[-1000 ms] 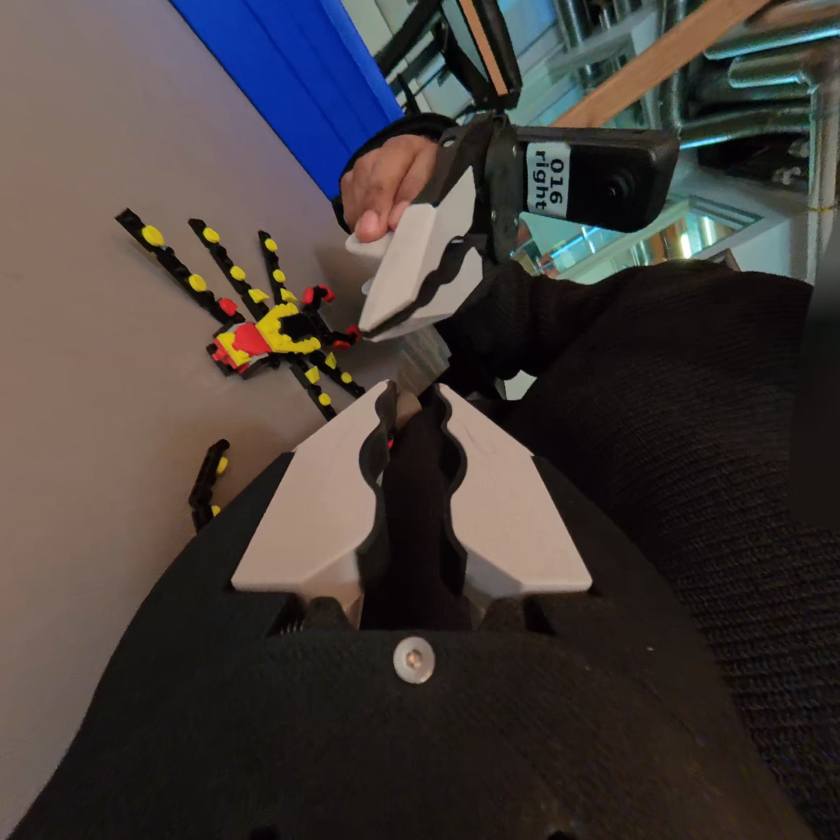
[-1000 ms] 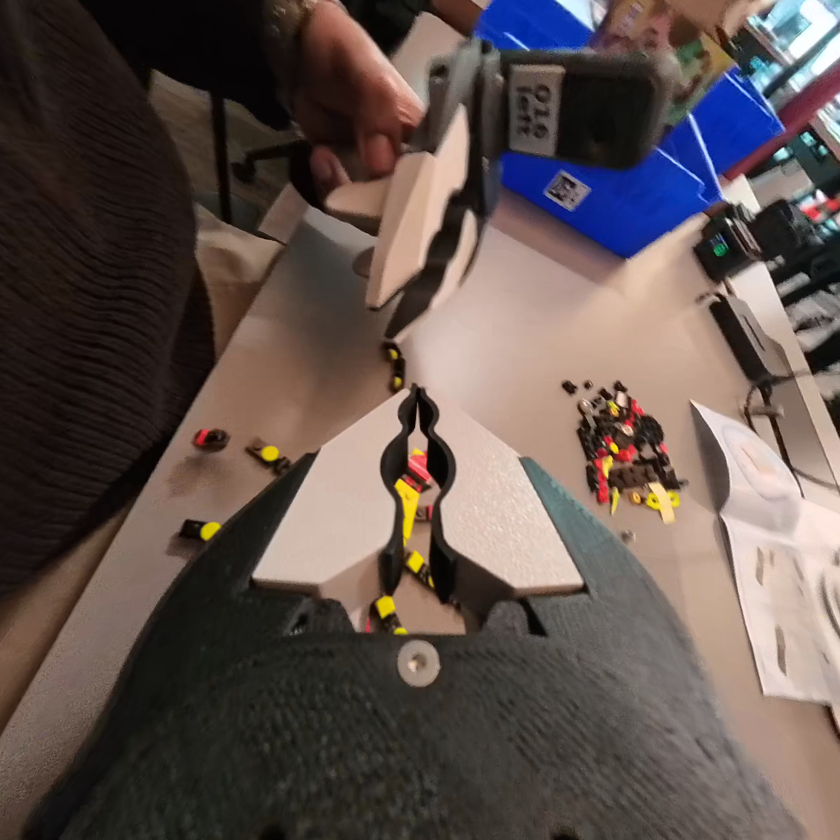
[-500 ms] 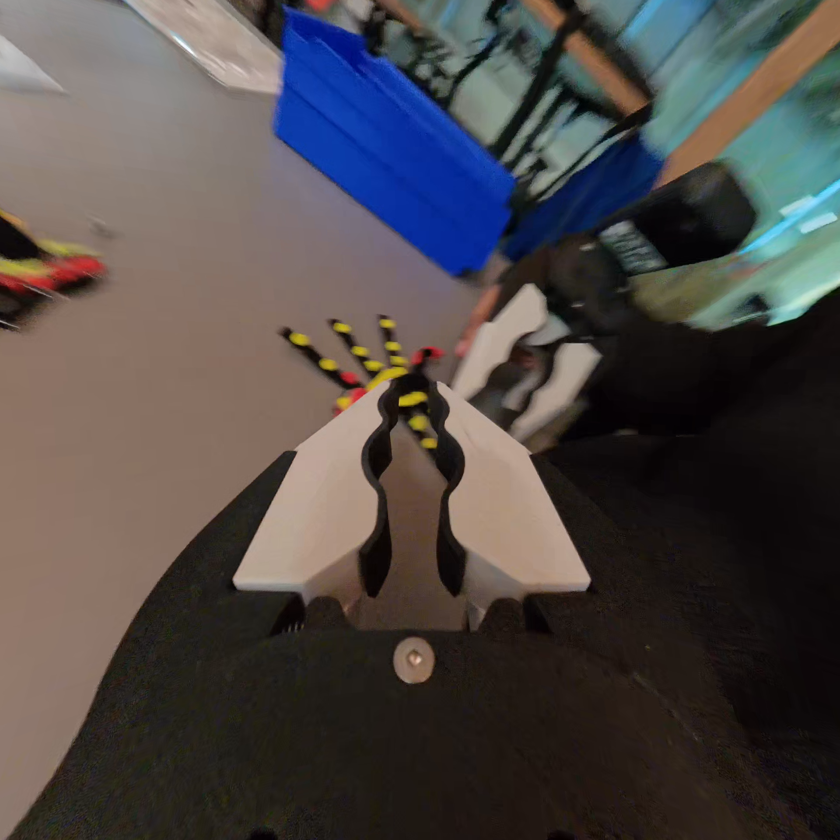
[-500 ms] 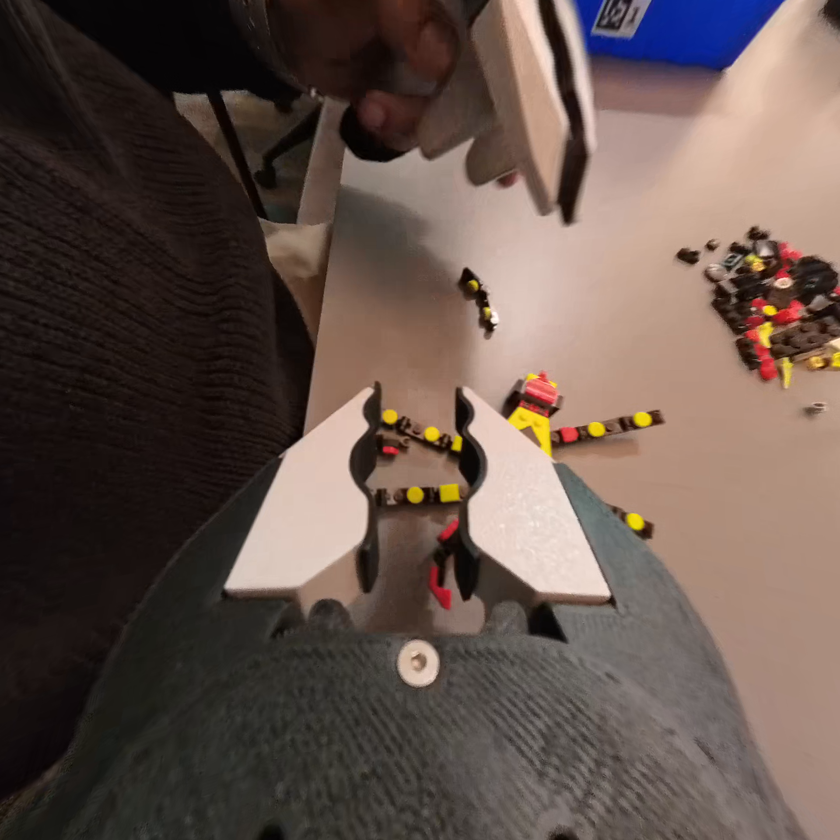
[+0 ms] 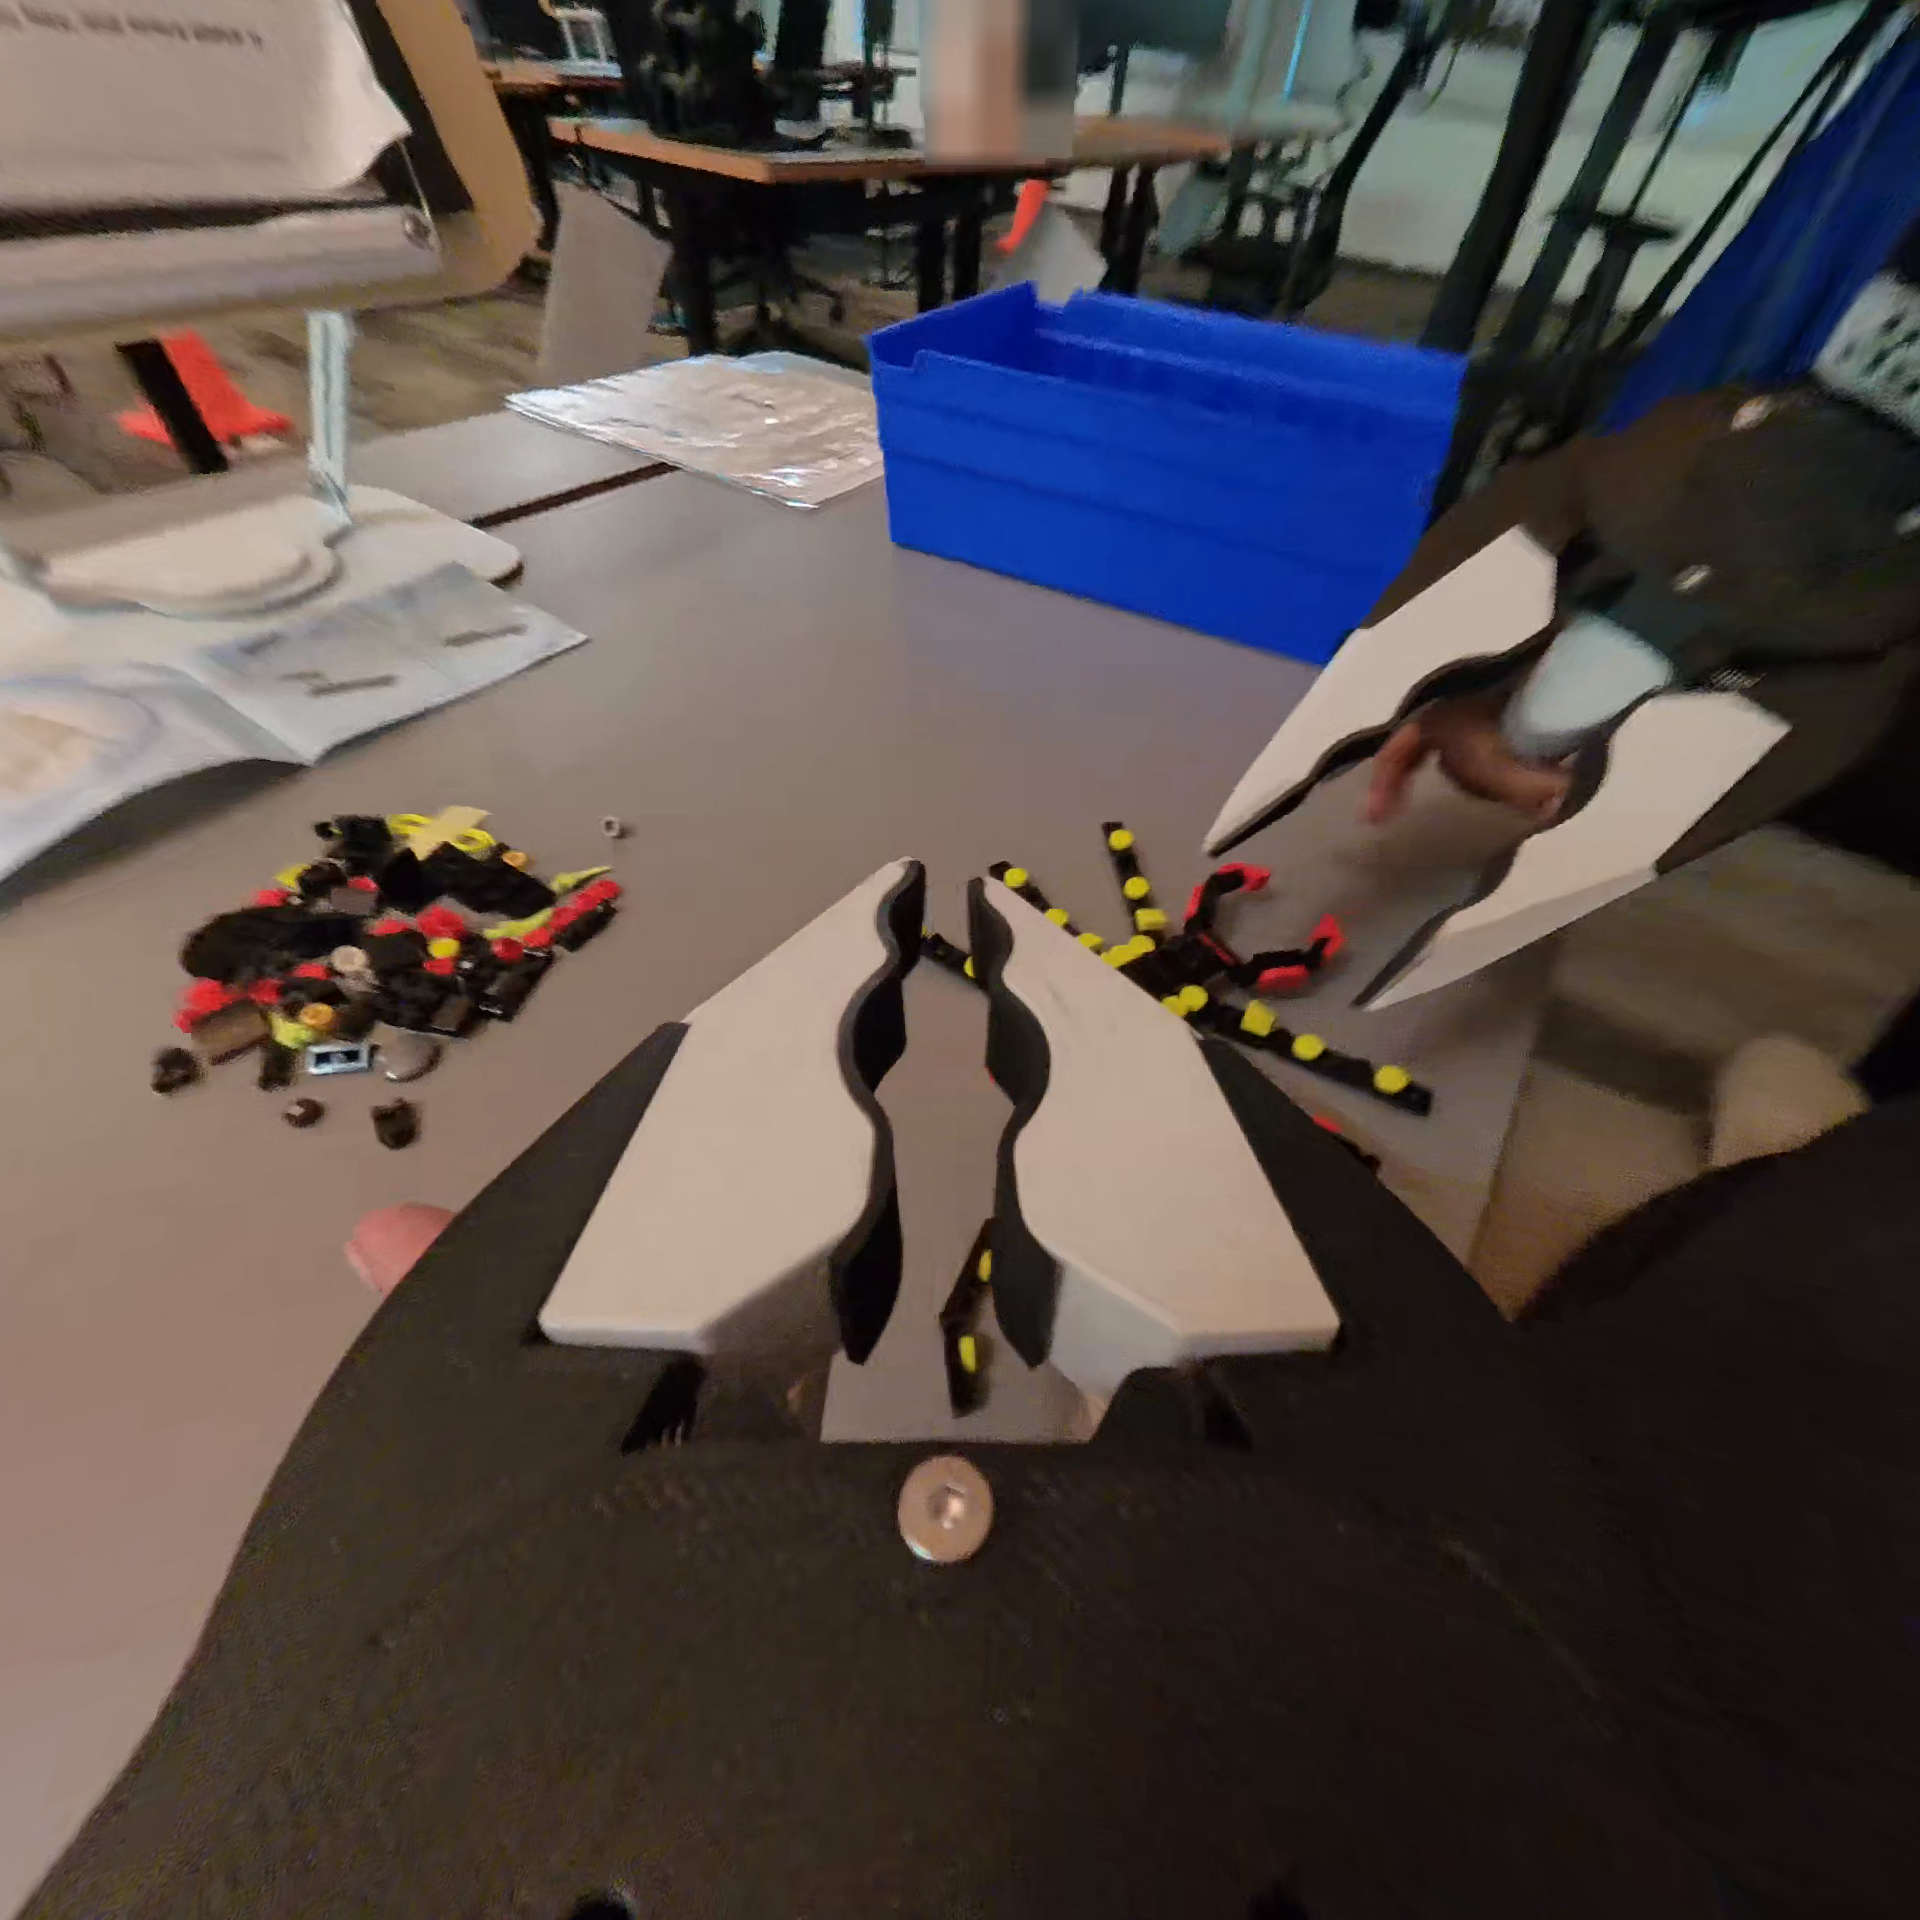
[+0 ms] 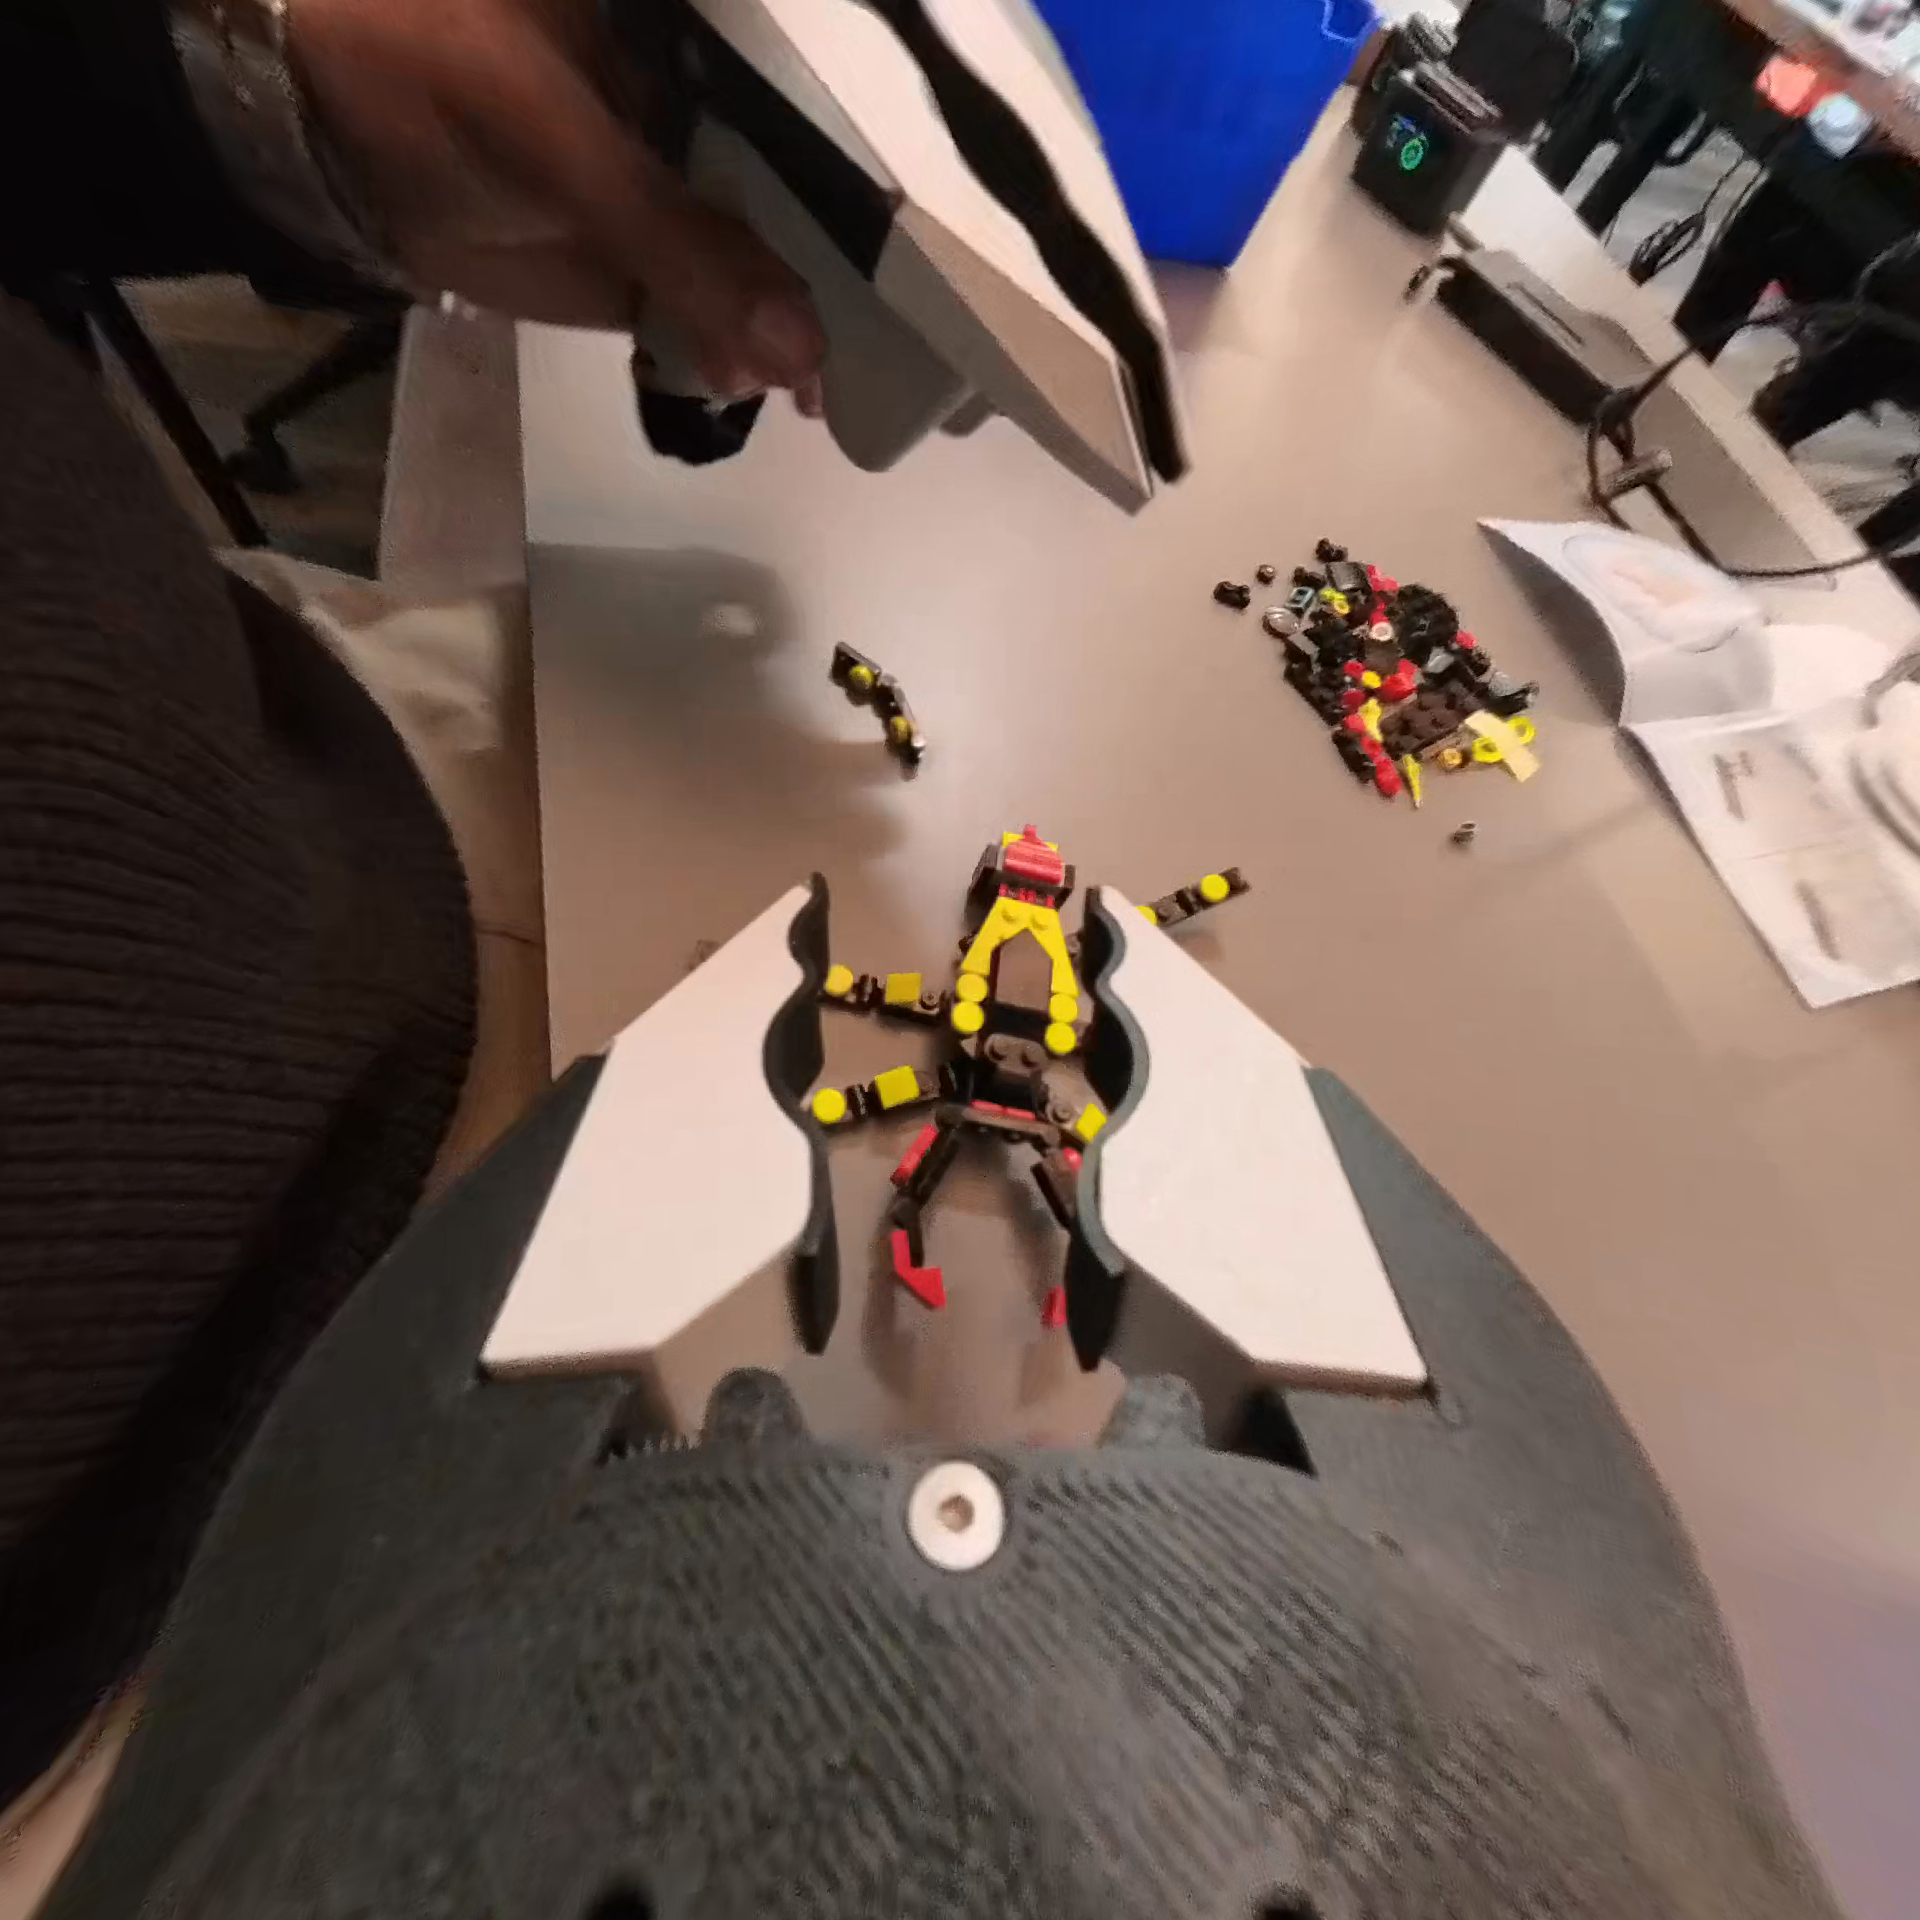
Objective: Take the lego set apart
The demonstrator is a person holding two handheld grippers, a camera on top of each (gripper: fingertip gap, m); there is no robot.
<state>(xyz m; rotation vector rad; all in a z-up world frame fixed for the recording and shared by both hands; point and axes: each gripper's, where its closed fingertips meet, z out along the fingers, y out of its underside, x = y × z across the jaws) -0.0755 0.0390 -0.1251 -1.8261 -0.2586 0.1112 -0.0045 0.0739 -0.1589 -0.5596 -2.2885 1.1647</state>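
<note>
On the left of the desk (image 5: 790,665) lies the pile of loose pieces (image 5: 384,956), kept well apart from the work; these parts are already separated. In the centre, the left claw (image 5: 943,888) hangs above the desk with its fingers nearly together, a narrow gap between them, and clamps nothing. One detached leg segment (image 6: 878,701) lies alone beneath it. To the right, the lego spider (image 6: 1013,1029) rests flat on the desk near its front edge. The right claw (image 6: 954,899) is spread apart and straddles the spider body, apparently positioned to close on it and steady the model.
</note>
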